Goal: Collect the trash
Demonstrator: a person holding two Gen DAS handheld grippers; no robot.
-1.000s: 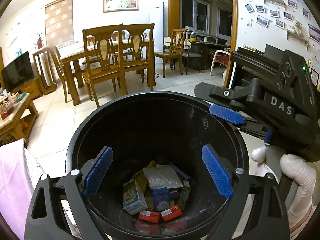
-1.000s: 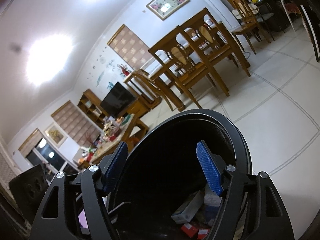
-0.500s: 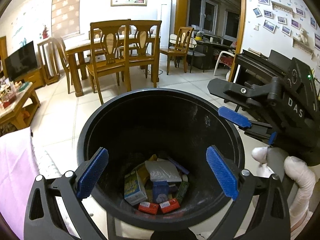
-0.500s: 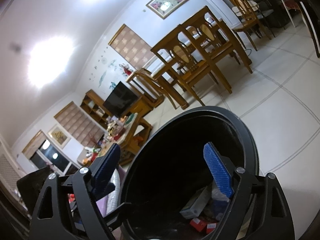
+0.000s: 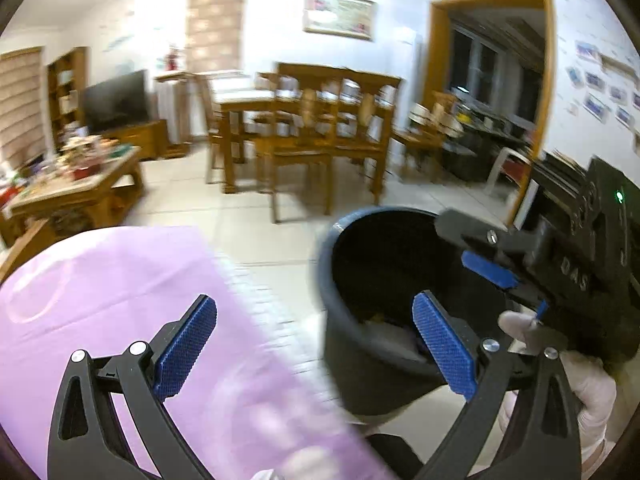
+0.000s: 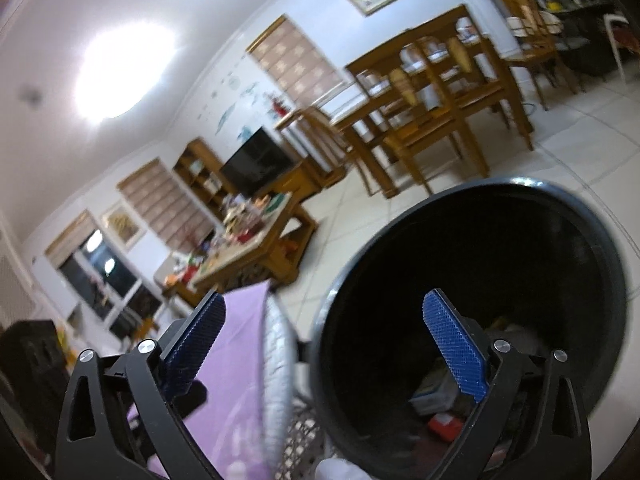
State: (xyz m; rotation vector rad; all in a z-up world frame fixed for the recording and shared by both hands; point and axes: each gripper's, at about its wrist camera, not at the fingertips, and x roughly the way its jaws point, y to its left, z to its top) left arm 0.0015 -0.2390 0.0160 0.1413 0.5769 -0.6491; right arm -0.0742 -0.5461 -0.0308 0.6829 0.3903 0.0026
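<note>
Standing upright, mouth up – trash bin point(image 5: 372, 280) (litter inside); both tongs point(image 5: 316, 346) point(image 6: 336, 344) gape, empty

Black bin point(image 5: 360, 364), pink cloth point(image 5: 120, 300), blue-padded tools point(image 5: 316, 352).

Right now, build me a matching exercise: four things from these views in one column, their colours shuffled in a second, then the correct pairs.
Things:
1. trash bin
2. cloth
3. finger pads of the left gripper
4. dining table

Colours:
A. blue
B. brown wood
C. black
D. pink-purple

Pairs: 1-C, 2-D, 3-A, 4-B
</note>
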